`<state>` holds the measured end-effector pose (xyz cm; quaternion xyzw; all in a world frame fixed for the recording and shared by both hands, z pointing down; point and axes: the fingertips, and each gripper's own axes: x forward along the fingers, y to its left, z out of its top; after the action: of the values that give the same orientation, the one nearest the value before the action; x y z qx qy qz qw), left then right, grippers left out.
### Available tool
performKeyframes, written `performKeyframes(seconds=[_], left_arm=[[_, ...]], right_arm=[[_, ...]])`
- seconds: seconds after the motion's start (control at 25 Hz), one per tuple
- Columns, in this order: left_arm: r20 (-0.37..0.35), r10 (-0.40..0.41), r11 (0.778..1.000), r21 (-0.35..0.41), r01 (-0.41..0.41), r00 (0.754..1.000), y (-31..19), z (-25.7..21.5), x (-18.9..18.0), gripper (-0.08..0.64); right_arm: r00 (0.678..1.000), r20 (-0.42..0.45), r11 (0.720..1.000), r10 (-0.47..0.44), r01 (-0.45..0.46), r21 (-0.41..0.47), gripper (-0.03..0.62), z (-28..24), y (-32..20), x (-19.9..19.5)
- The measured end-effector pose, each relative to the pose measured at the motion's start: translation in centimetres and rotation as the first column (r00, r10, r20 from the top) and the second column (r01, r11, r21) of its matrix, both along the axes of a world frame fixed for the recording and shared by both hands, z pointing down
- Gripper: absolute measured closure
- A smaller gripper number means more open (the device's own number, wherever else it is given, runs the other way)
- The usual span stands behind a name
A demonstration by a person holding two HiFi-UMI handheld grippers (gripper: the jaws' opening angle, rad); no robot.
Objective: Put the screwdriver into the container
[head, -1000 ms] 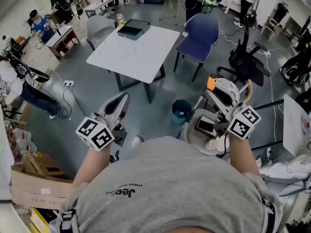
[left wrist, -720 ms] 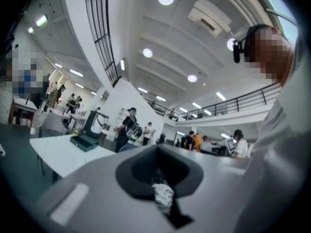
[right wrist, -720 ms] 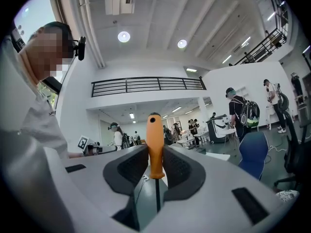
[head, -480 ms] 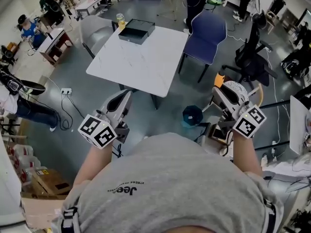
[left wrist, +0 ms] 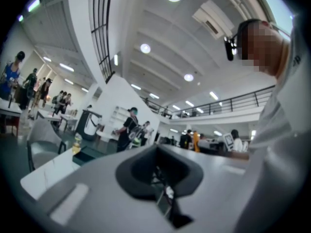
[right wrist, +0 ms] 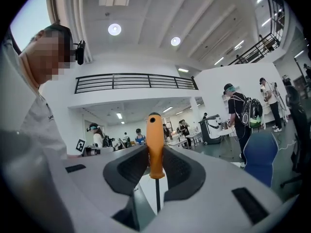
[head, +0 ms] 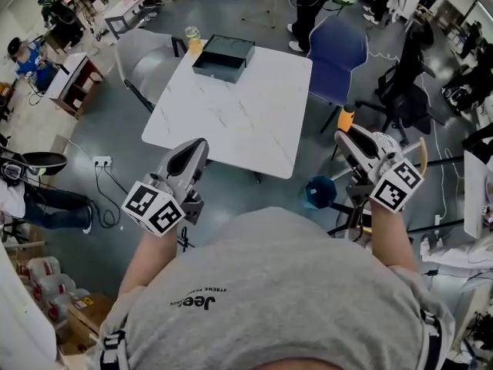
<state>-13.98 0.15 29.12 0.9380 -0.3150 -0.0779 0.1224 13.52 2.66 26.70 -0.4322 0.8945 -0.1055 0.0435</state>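
Observation:
A screwdriver with an orange handle stands upright between the pads of my right gripper, which is shut on it; its thin dark shaft runs down behind the jaws. In the head view the handle's tip pokes out past the right gripper. The container is a dark open tray at the far end of a white table. My left gripper hovers off the table's near left corner, its jaws shut with nothing between them.
A yellow-filled cup stands beside the tray. A blue chair sits at the table's right, a grey chair at its left, a blue bin on the floor near my right gripper. People and desks fill the background.
The table and tray have come closer and lower in the head view as the person walks toward them. Both grippers keep their pose; the screwdriver stays held.

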Motion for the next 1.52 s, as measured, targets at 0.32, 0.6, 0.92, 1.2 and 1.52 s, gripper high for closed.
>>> performKeyframes(seconds=[0.32,0.6,0.92,1.2,1.52], left_arm=[[-0.037,0.006,1.000,-0.015,-0.007,0.999,-4.1,0.7,-2.2,0.561],[-0.030,-0.020,0.999,-0.032,0.019,0.999,-6.3,1.3,-1.4,0.561],[-0.004,-0.150,0.988,-0.029,0.150,0.989,-10.1,2.1,2.0,0.561],[-0.004,-0.315,0.947,-0.068,0.314,0.949,-16.8,2.1,7.0,0.561],[0.087,-0.378,0.916,-0.106,0.386,0.922,-20.5,3.8,10.4,0.561]], right_arm=[[0.998,-0.058,1.000,-0.010,0.009,-0.005,0.503,-1.1,-4.0,-2.4],[0.997,-0.061,0.999,-0.046,0.045,-0.018,0.503,-0.8,-7.5,-1.4],[0.983,-0.025,0.983,-0.183,0.183,-0.015,0.503,0.4,-15.3,1.4],[0.947,0.014,0.947,-0.320,0.320,-0.020,0.503,1.0,-25.1,6.3],[0.913,0.053,0.913,-0.404,0.406,-0.030,0.503,3.3,-33.0,7.7]])
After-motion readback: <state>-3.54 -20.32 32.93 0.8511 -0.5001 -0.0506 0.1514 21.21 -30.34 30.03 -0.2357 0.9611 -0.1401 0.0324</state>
